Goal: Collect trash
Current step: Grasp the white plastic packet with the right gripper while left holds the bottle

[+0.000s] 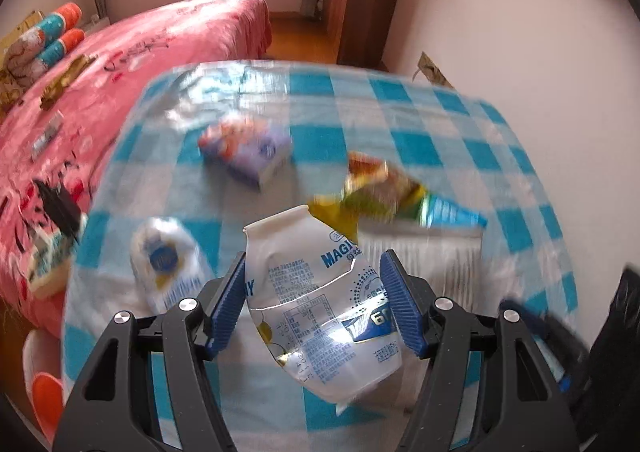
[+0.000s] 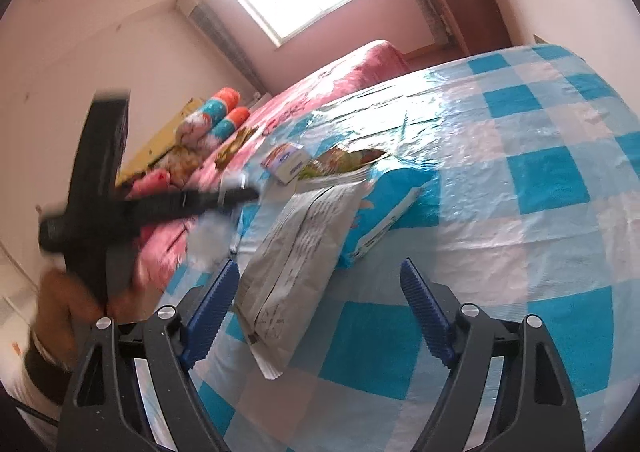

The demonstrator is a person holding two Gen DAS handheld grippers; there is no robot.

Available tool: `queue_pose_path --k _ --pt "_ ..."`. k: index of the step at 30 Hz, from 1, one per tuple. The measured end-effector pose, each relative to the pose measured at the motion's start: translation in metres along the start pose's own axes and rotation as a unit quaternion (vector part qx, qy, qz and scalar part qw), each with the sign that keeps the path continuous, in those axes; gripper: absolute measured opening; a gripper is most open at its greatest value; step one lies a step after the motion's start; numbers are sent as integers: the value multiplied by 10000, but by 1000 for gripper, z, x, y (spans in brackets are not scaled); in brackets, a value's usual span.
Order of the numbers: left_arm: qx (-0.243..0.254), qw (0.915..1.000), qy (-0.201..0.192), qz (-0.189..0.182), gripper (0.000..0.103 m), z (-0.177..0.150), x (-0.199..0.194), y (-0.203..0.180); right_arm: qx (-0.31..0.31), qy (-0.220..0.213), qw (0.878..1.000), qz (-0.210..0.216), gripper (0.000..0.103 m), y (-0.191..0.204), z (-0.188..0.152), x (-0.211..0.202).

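Carrying crushed white bottle clamped in left gripper; right gripper spread, empty, near silver bag. Next: bin bottle, grip bag.

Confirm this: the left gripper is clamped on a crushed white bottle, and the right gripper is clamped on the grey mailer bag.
Half right. The left gripper does clamp the crushed white bottle, but the right wrist view shows the right gripper open, with the grey mailer bag lying ungripped on the checked tablecloth.
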State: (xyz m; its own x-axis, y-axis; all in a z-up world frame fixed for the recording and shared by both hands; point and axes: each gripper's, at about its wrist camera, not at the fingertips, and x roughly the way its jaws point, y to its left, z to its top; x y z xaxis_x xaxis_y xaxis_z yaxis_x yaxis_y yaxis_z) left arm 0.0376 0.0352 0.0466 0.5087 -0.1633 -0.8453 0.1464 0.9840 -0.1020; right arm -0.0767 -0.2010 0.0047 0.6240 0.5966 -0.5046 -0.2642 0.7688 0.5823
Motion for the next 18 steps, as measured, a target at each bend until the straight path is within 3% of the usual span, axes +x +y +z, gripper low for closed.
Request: queue_pose_path --k 5,10,14,18 --pt "-119 9990 166 -394 66 -27 8 -1 396 -73 9992 -50 82 -18 5 -14" --pt "-48 9963 247 -820 63 -43 9 -22 403 -139 9988 -238 82 -22 10 -20" --pt "-24 9939 255 -1076 62 -54 6 -35 174 -292 9987 -383 82 -12 15 -28" --pt "-319 9915 209 -1241 62 -64 3 -21 -182 -369 9979 -506 82 6 18 -31"
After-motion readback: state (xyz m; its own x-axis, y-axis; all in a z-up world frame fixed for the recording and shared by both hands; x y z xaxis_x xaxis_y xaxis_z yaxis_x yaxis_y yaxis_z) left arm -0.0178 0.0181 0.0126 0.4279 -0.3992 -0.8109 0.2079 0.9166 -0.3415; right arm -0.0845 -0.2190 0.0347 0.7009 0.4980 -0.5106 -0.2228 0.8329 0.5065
